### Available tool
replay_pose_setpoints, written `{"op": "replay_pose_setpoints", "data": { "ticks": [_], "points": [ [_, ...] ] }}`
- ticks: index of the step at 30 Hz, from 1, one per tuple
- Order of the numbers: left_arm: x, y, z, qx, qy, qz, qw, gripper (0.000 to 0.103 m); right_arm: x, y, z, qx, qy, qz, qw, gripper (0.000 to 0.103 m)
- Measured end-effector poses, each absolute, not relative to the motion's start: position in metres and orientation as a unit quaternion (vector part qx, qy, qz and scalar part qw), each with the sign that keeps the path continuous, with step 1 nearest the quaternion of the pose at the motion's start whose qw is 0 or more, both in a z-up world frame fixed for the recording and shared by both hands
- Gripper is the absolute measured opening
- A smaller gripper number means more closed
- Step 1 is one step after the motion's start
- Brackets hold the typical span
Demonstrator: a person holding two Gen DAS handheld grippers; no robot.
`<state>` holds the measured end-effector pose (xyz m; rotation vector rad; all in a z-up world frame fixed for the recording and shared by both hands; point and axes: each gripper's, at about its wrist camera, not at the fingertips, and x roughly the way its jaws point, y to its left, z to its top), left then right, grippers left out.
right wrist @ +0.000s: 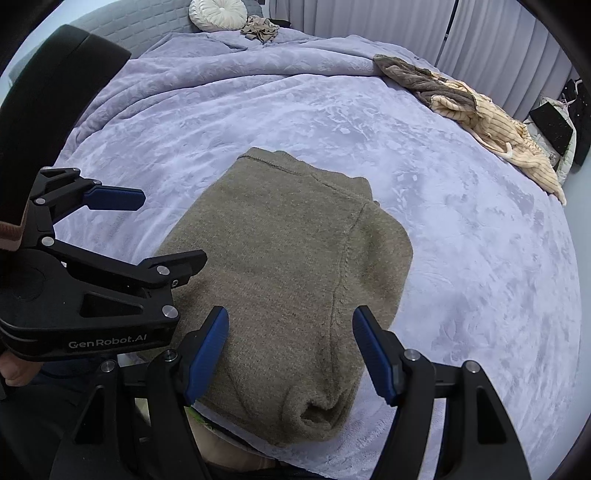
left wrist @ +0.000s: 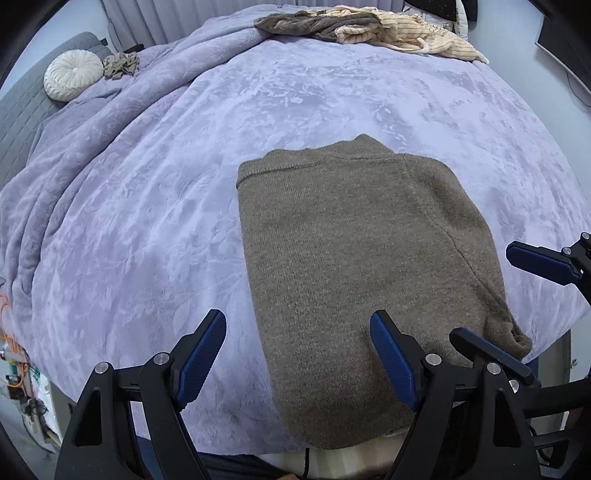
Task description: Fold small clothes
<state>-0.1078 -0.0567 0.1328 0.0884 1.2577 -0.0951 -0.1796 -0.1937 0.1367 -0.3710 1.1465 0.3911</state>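
Note:
A brown knit sweater (left wrist: 343, 258) lies flat on the lilac blanket (left wrist: 147, 221), sleeves folded in, its hem at the near bed edge. My left gripper (left wrist: 299, 354) is open and empty, just above the sweater's near left corner. My right gripper (right wrist: 291, 354) is open and empty above the sweater (right wrist: 280, 266) and its folded sleeve cuff (right wrist: 317, 410). The left gripper (right wrist: 162, 229) shows at the left of the right wrist view. One finger of the right gripper (left wrist: 535, 260) shows at the right edge of the left wrist view.
A heap of brown and cream striped clothes (left wrist: 369, 26) lies at the far bed edge; it also shows in the right wrist view (right wrist: 480, 114). A round white cushion (left wrist: 72, 75) and a small crumpled brown garment (left wrist: 120, 64) sit near the grey headboard. Curtains hang behind.

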Motion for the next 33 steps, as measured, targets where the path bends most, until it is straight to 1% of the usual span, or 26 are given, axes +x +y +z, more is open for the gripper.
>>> {"op": "replay_pose_setpoints", "data": {
  "ticks": [33],
  "points": [
    [-0.106, -0.055, 0.142, 0.041, 0.567, -0.044, 0.822, 0.081, -0.172, -0.19, 0.135, -0.175, 0.541, 0.186, 0.802, 0.073]
  ]
}}
